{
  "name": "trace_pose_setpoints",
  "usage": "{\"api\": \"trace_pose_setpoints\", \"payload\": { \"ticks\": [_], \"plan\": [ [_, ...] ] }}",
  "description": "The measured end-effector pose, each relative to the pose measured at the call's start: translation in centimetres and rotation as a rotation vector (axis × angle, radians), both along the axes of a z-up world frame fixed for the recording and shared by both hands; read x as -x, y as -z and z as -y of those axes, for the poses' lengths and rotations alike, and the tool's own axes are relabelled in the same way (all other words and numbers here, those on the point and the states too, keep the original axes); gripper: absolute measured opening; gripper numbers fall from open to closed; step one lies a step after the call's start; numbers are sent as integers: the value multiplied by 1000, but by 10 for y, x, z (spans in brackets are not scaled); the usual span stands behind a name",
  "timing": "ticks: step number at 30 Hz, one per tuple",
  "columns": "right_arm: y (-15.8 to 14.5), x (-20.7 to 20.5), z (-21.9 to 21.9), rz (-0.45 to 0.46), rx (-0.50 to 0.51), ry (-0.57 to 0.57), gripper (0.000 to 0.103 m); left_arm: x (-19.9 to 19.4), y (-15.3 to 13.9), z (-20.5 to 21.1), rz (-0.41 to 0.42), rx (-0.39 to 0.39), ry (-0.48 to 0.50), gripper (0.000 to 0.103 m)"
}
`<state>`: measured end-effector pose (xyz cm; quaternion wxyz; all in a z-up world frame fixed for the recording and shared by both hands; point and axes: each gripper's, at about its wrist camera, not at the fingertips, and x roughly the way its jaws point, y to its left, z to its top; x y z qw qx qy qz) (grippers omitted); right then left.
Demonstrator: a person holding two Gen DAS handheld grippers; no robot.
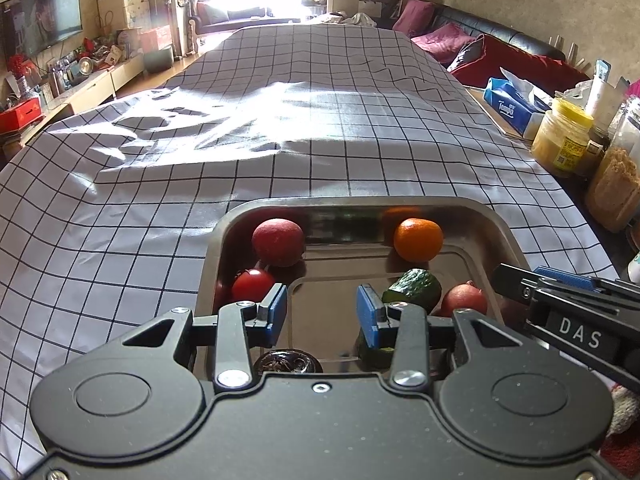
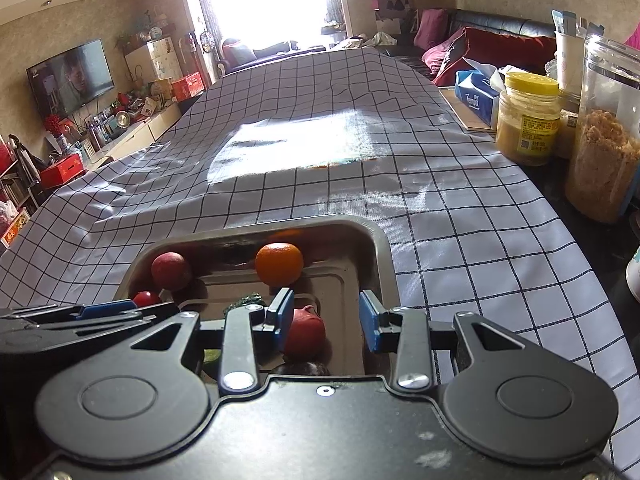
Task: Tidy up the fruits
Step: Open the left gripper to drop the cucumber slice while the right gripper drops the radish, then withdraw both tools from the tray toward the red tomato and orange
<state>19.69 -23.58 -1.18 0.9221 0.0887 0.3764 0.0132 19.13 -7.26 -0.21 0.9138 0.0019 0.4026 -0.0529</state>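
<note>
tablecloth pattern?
The tablecloth is white with a thin dark grid; clearest in the right wrist view.

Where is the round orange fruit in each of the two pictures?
Left wrist view: the round orange fruit sits at the far right of the metal tray, beyond the right blue finger.
Right wrist view: the orange fruit sits by the tray's far wall, centre-left in the picture.
Shared landmark: the yellow-lidded jar on the right.

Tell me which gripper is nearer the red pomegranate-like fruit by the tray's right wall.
Right. The right gripper hangs open directly over that fruit; the left gripper sits further left, with the cucumber between.
</note>
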Motion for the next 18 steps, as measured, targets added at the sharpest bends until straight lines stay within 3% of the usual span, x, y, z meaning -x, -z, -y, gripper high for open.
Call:
{"api": "trace_pose_setpoints", "payload": {
  "ticks": [18],
  "plan": [
    [-3,6,-6,51,40,15,39,1,-2,4,40,-52,-24,48]
  ]
}}
